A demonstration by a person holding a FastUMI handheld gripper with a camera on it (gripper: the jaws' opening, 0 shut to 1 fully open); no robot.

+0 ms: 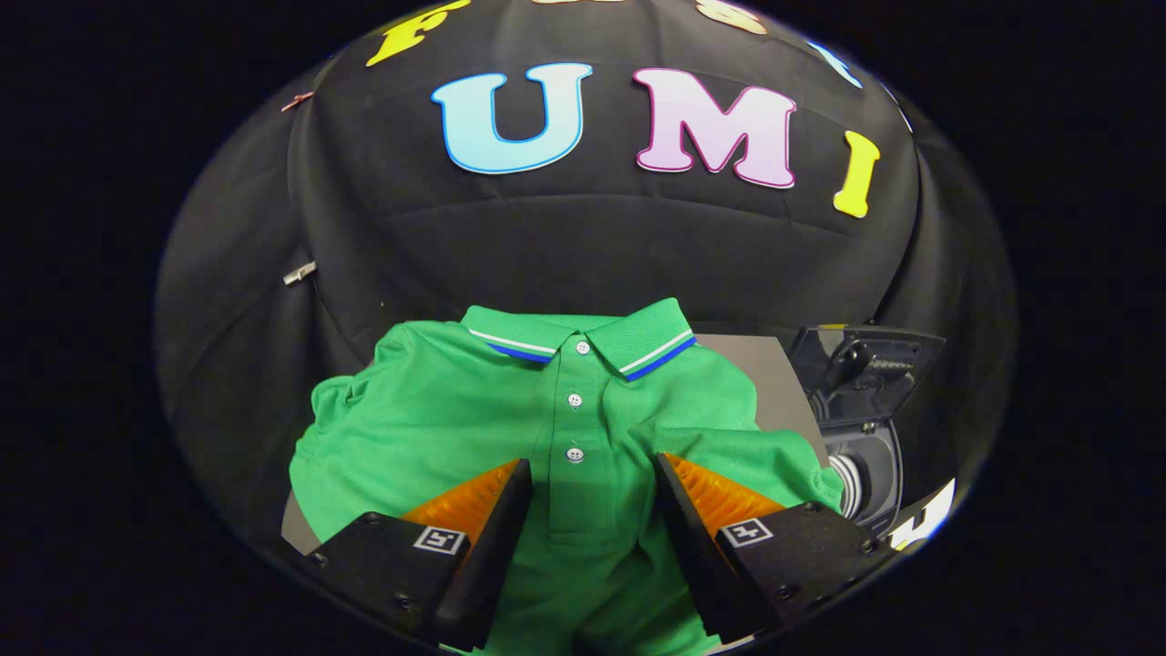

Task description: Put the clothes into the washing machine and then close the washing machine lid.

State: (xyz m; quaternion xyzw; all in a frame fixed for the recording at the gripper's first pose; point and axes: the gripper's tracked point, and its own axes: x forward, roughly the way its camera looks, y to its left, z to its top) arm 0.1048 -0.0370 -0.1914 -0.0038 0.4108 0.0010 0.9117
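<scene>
A green polo shirt point(510, 428) lies spread on a grey desk point(774, 383), with its collar toward the far edge of the desk and the black cloth wall behind it. The collar has white and blue stripes, and three white buttons run down the placket in the middle. The gripper point(590, 497) is over the lower part of the shirt with its jaws wide apart — the placket and the lowest button are between the two fingers, and the fabric is visible in the gap. It is not possible to tell if the fingertips touch the cloth or are only above it; they do not squeeze anything. On the right side of the desk, beyond the right finger and just beside the right sleeve of the shirt, stands a small dark washing machine point(865, 469). Its lid point(865, 364) is raised and open, and the drum opening under it is partly hidden by the shirt.
</scene>
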